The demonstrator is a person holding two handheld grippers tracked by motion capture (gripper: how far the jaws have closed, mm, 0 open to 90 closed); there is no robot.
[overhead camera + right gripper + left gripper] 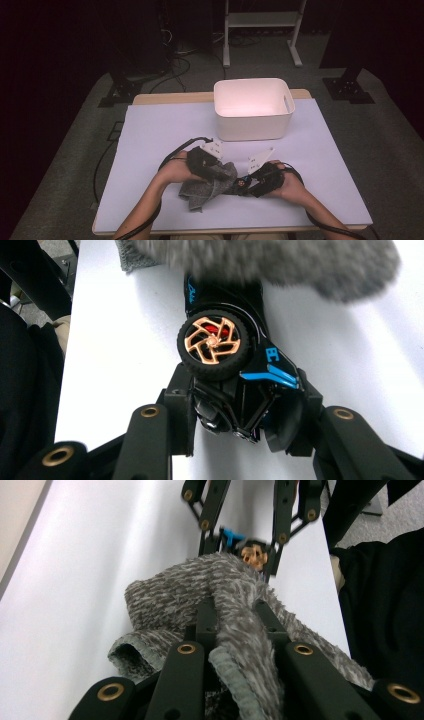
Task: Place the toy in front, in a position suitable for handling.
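A white sheet [165, 130] covers a wooden table [150, 98] standing on grey carpet [395, 145], with the room behind it dark. On the sheet there are one white tub [252, 109], one grey cloth [210, 182] and one black toy car [235, 365]. The tub is well beyond both sets of jaws. The left gripper [235, 615] is clamped on a fold of the cloth, which bunches between its jaws and spreads ahead of them. The right gripper [240, 415] is clamped on the car's body; one copper-spoked wheel sits just ahead of its jaws. The cloth lies over the car's far end and hides it. From above, the car is hard to make out between the two grippers.
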